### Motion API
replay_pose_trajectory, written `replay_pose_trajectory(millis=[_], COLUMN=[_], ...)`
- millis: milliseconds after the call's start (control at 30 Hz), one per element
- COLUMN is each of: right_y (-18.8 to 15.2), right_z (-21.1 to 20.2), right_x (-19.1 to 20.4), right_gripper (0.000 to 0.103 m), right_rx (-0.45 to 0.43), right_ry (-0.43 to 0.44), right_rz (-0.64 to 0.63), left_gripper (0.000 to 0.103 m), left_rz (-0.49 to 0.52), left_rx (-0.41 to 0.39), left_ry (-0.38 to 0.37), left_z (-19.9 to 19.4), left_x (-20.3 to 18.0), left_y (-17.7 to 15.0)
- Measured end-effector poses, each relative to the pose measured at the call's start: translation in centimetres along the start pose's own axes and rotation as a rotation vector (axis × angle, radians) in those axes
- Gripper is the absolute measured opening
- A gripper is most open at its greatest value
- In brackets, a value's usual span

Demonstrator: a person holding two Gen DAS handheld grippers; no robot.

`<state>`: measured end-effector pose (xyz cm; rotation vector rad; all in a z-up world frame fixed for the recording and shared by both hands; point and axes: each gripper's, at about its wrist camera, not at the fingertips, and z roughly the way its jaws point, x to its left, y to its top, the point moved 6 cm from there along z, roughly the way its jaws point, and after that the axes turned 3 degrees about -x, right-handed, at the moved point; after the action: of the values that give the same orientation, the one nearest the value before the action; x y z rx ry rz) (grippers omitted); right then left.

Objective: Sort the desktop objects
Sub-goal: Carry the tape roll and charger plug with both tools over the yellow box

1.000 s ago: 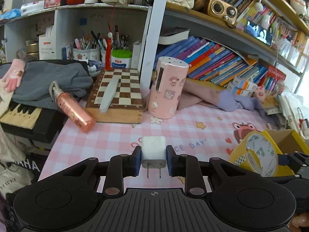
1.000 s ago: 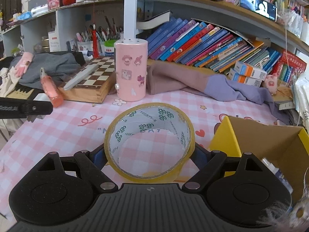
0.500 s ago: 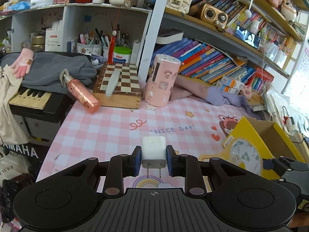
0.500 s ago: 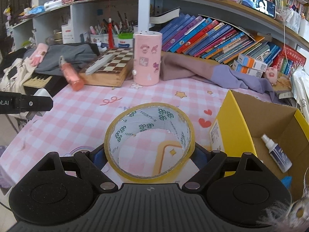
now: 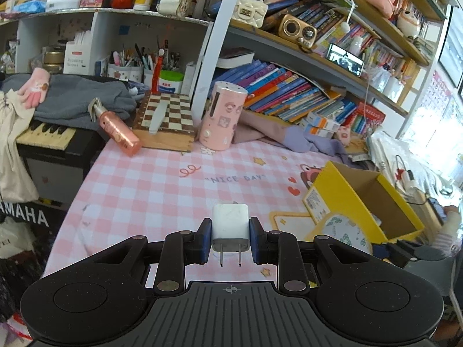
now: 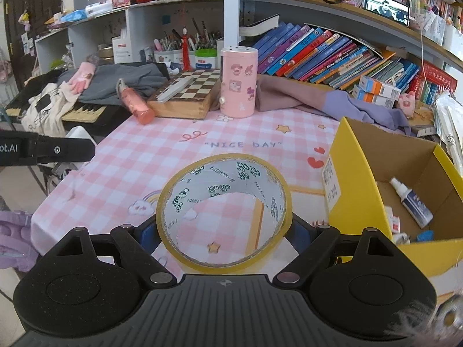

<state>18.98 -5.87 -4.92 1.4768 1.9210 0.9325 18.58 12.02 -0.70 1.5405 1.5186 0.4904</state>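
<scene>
Left gripper (image 5: pixel 230 238) clamped on white charger (image 5: pixel 230 227), prongs toward camera; right gripper (image 6: pixel 222 225) clamped on yellow tape roll (image 6: pixel 222 214), frame centre.

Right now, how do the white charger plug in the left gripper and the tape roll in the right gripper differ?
The white charger plug is a small solid block; the tape roll is a wide hollow ring. The left gripper pinches the plug narrowly, prongs toward the camera; the right gripper spans the roll with jaws wide. Both are held above the pink checked tablecloth.
</scene>
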Motion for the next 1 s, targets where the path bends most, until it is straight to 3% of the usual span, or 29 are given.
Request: replay_pose_trajectory(millis=[400,1000], right_y=[-3.5,-7.6], right_z=[-3.7,-8.4], right_x=[1.0,-0.8], right_gripper=[0.085,0.085], right_rx=[0.008,0.032], right_ry=[-0.001,-0.097], right_rz=[0.021,0.122], left_gripper=[0.025,0.025], left_rz=[-0.006,0.070], left_rx=[0.024,0.098], left_ry=[-0.051,-0.168], left_z=[-3.2,-3.2], left_x=[-1.6,-5.1], left_y=[-2.9,-5.7])
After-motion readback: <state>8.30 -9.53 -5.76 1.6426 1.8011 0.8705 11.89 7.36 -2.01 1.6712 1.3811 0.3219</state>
